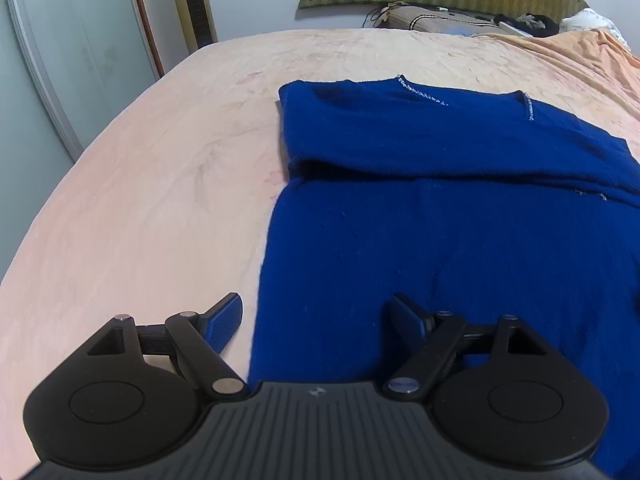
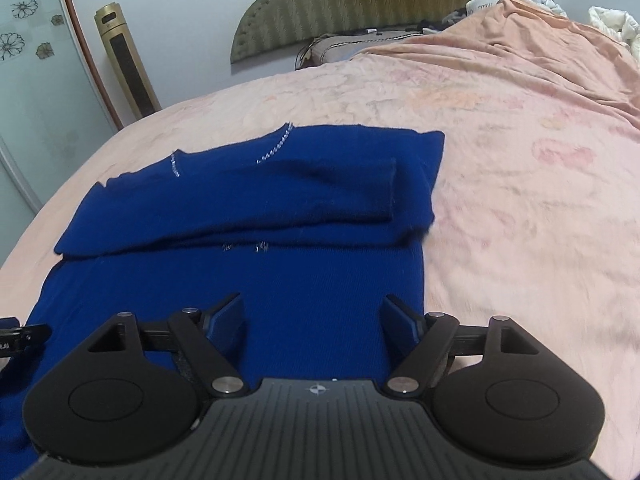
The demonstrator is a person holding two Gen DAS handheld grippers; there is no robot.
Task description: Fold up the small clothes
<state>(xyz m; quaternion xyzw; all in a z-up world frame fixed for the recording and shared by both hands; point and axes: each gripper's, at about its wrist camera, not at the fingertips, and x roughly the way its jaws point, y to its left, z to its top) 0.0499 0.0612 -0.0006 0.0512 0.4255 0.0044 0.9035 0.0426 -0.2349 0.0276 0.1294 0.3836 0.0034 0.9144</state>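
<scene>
A royal-blue knit sweater [image 1: 440, 208] lies flat on the pink bedspread [image 1: 160, 160], its sleeves folded across the chest and small white beads along the neckline. My left gripper [image 1: 316, 320] is open and empty over the sweater's near left edge; one finger is over the bedspread, the other over the cloth. The sweater also shows in the right wrist view [image 2: 280, 216]. My right gripper [image 2: 316, 320] is open and empty above the sweater's near right part. Part of the left gripper [image 2: 20, 338] shows at the left edge of the right wrist view.
A green padded headboard [image 2: 360, 4] with pillows and cables stands at the far end. A gold tower fan [image 2: 128, 64] and a glass wardrobe door [image 2: 32, 100] are on the left. Crumpled bedding [image 2: 612, 28] lies at the far right.
</scene>
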